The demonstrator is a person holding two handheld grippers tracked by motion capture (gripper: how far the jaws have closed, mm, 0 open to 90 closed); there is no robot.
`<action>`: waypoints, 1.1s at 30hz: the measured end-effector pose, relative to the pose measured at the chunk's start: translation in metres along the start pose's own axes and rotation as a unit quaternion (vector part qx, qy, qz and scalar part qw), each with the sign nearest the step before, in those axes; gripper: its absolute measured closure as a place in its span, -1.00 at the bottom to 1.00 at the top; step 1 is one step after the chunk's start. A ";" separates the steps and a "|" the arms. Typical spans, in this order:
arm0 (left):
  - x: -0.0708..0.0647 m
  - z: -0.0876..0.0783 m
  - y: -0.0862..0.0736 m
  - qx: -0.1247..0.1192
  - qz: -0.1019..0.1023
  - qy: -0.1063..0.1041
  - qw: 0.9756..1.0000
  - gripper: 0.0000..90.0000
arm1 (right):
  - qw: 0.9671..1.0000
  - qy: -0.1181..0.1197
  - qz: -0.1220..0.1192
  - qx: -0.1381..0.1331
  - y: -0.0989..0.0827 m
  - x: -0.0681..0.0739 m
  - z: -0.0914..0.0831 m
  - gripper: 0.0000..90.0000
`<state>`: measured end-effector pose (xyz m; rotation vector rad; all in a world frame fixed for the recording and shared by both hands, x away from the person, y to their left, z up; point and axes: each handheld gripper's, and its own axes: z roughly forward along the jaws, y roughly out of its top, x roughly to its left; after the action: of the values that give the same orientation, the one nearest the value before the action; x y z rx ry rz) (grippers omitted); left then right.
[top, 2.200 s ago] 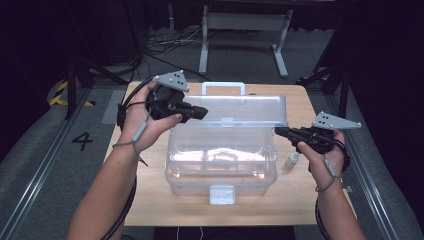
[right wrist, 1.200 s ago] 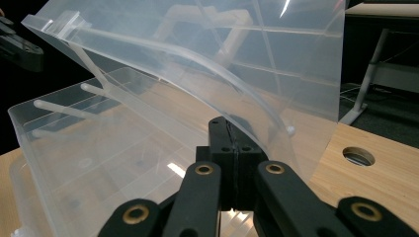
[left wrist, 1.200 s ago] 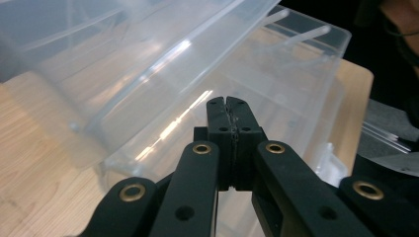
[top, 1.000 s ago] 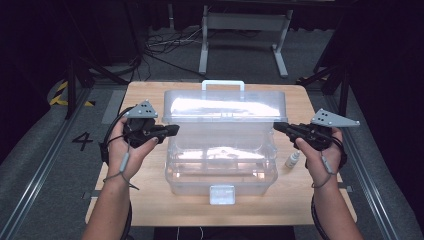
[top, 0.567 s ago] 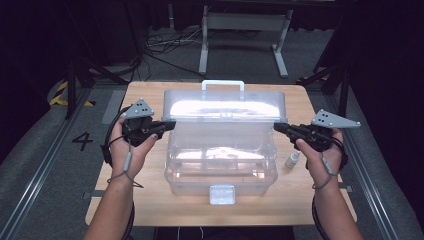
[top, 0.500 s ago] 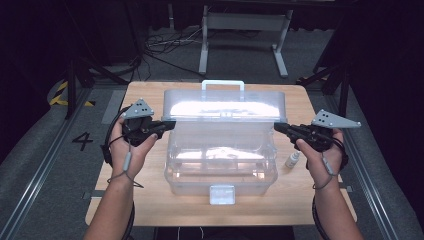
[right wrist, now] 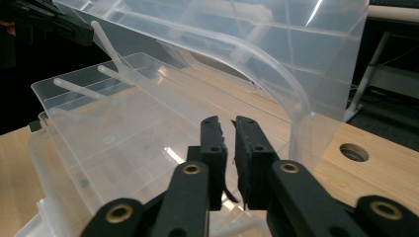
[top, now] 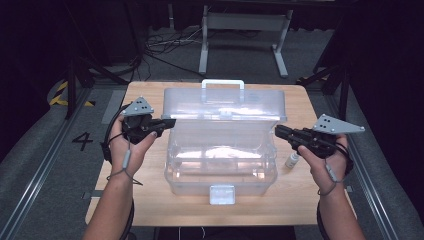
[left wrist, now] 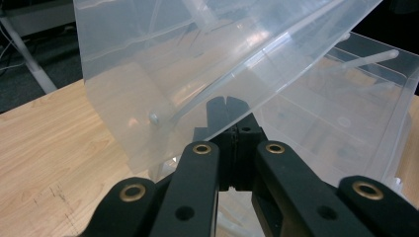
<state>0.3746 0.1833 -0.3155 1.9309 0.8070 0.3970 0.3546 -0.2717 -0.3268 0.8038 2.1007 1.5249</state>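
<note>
While the clear plastic box [top: 220, 160] sits mid-table with its lid [top: 225, 104] raised, the left gripper [top: 167, 122] is clenched on the lid's left edge [left wrist: 163, 118], its tips pressed together. The right gripper [top: 278, 131] hangs at the box's right side, its jaws just parting, a narrow gap between them and nothing gripped. A small vial [top: 292, 160] lies right of the box.
</note>
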 end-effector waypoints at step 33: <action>0.003 0.000 0.003 0.001 0.005 -0.006 1.000 1.00 | 0.989 -0.144 -0.020 -0.016 0.018 -0.003 0.032 0.02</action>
<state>0.3782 0.1843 -0.3129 1.9385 0.7918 0.3897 0.3806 -0.2471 -0.3198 0.9044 1.8656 1.3297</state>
